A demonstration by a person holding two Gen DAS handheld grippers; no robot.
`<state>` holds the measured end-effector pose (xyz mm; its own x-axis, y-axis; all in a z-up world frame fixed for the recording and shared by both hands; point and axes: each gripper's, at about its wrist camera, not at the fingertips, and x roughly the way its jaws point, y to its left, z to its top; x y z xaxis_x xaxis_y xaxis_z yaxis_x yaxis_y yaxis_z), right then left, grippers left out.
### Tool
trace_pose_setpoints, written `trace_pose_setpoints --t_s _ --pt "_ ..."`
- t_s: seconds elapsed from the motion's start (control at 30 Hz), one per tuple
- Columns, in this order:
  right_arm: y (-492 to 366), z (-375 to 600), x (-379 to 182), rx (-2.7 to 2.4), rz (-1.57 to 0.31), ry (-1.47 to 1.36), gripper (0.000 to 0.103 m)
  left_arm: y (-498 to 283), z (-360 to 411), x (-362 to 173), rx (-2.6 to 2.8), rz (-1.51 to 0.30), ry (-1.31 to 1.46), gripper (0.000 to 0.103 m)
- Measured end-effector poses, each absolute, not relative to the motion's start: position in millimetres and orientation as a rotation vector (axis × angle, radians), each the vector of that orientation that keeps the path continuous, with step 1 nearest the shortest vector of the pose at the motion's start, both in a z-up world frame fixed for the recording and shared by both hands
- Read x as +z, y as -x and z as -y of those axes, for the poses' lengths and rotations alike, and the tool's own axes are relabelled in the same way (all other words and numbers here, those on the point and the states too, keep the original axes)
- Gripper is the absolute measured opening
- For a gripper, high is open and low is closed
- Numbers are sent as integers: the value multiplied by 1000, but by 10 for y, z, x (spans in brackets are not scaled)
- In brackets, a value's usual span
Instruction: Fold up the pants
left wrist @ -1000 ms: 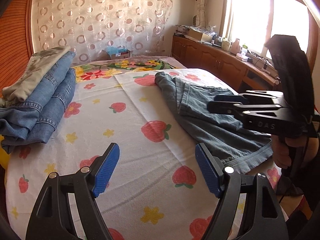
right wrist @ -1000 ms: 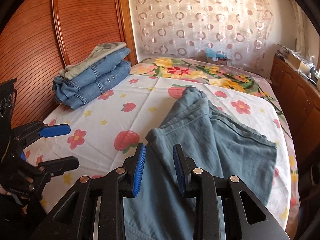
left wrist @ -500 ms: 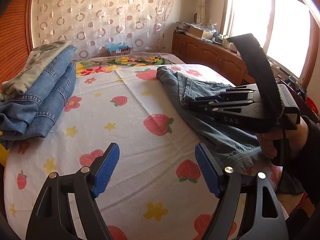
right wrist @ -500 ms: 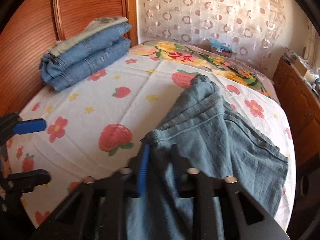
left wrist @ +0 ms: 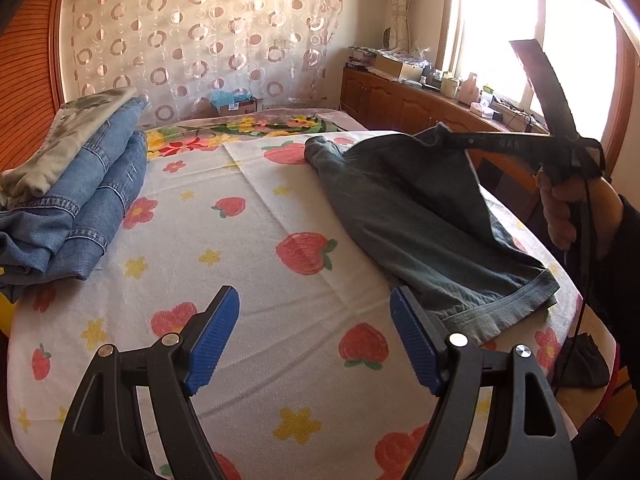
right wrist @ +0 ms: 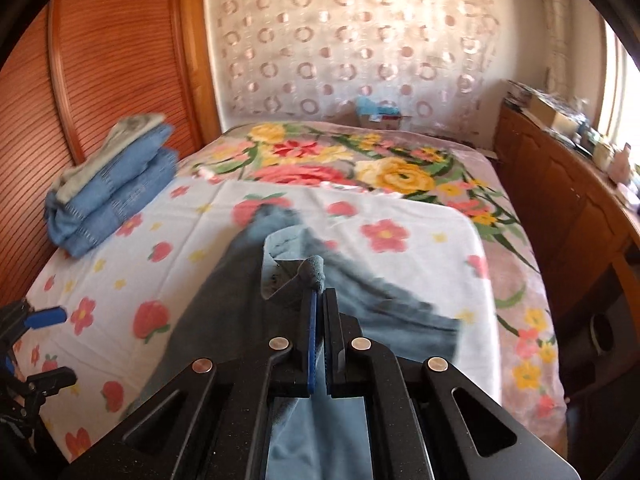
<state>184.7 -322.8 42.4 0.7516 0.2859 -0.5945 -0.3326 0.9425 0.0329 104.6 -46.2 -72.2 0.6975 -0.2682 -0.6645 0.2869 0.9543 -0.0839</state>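
Pants (left wrist: 404, 204): grey-blue, soft washed cotton with a slightly nubby weave; wide stitched hem band at the near leg end, a rolled bunch at the far end. They lie on the right half of the bed, one edge lifted off the cover into a taut, tent-like flap.
Right gripper (right wrist: 319, 300): black plastic frame with round metal rivets, blue ribbed pads; jaws pinched tight on a small crumpled fold of the pants' edge, held up above the bed. A hand (left wrist: 568, 208) grips its handle.
Left gripper (left wrist: 316, 340): same build; jaws spread wide with nothing between them, hovering over bare cover near the pants' hem.
Bed cover (left wrist: 224, 264): white, fuzzy terry-like cloth printed with red strawberries, pink flowers and yellow stars; creased down the middle.
Blanket (right wrist: 360, 160): smoother fabric beyond the cover, large yellow and red roses.
Folded stack (left wrist: 76, 192): blue denim jeans with pale seams, a beige-grey garment on top, at the left edge of the bed.
Headboard (right wrist: 80, 80): reddish wood, finely ribbed.
Curtain (left wrist: 200, 40): sheer, ring-patterned.
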Motion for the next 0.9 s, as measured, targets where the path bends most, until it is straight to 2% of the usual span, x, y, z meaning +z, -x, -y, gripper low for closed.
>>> trace_pose_setpoints --t_s 0.17,0.47,0.57,0.7,0.9 --pt "-1939 3561 402 266 -648 21 3 -1042 496 -718 -318 -734 -38 79" --pt "-2125 3555 318 152 -704 68 3 -1040 520 -725 -322 -740 -49 79" --pt "-2159 3475 330 146 -715 43 12 -1039 529 -728 -325 -741 -48 79" --pt "-2114 3439 380 165 -716 44 16 -1045 557 -744 -329 -747 -50 79" --pt "-2217 3482 279 175 -740 57 31 -1045 629 -781 -346 -757 -57 79"
